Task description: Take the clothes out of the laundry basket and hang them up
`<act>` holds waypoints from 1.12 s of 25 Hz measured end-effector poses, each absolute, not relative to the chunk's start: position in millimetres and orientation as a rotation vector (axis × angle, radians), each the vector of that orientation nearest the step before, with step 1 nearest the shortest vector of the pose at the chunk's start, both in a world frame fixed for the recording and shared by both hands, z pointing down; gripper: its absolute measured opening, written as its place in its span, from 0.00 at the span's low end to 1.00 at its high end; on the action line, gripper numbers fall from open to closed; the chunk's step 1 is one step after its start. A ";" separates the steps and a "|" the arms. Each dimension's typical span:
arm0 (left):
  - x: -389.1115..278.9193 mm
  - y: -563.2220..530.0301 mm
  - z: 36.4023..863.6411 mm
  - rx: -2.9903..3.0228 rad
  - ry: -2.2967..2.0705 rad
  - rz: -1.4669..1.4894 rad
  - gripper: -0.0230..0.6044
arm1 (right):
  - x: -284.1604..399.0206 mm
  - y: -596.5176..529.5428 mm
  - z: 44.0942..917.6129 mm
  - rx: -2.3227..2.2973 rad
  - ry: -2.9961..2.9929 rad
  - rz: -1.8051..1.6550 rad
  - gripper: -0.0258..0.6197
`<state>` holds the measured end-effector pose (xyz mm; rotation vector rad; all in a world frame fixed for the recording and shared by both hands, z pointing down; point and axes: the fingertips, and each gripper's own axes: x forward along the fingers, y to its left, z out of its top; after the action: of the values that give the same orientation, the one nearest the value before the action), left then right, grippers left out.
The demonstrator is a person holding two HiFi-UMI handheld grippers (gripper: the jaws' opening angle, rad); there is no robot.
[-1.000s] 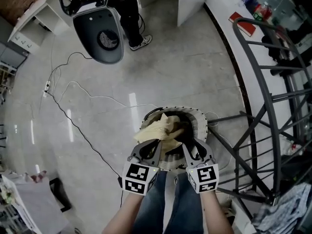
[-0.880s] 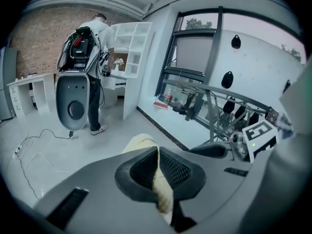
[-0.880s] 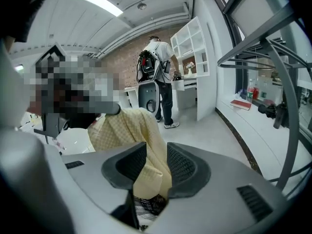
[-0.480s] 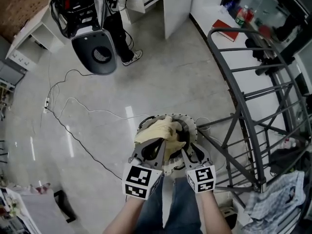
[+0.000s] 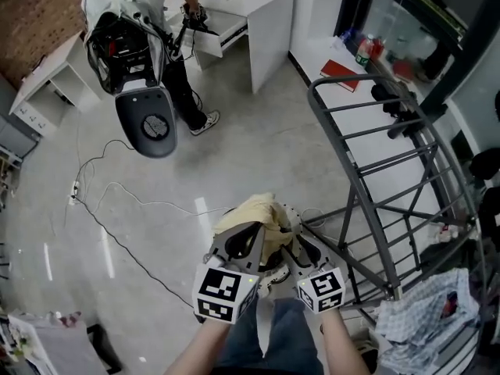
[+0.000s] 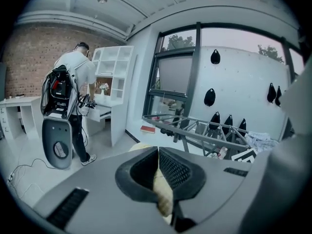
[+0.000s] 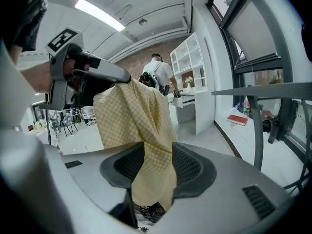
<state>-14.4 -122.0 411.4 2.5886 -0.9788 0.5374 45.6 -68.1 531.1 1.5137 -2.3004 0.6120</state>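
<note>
I see the drying rack [image 7: 263, 90] standing at my right, with the laundry basket [image 5: 292, 209] on the floor beside it. The yellow checked cloth [image 5: 250, 213] hangs above the basket. My left tool [image 5: 251, 233] is clenched on its top edge. My right tool [image 5: 295, 244] has just been opening its jaws, and the cloth hangs loose between them.

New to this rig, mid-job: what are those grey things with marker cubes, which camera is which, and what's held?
They are hand-held tools, not robot arms. The head view looks down from a head-worn camera; each other view rides on its own tool. The left tool is clamped on a yellow checked cloth, held above the laundry basket on the floor. The right tool has just been opening, the cloth hanging between its jaws. The drying rack stands at the right.
</note>
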 end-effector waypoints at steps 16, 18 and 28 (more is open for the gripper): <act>15.2 -120.0 362.7 2.659 -0.939 0.417 0.08 | 52.2 -84.2 509.0 1.455 -2.370 0.635 0.20; 15.2 -121.0 361.7 2.661 -0.944 0.412 0.08 | 55.4 -81.9 505.7 1.478 -2.363 0.621 0.13; 12.0 -124.2 351.9 2.667 -0.957 0.389 0.08 | 76.7 -72.5 467.3 1.641 -2.325 0.586 0.06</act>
<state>12.0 -124.2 351.9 2.6674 -0.9573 0.3885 76.7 -72.5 467.3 1.6408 -2.3254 0.5858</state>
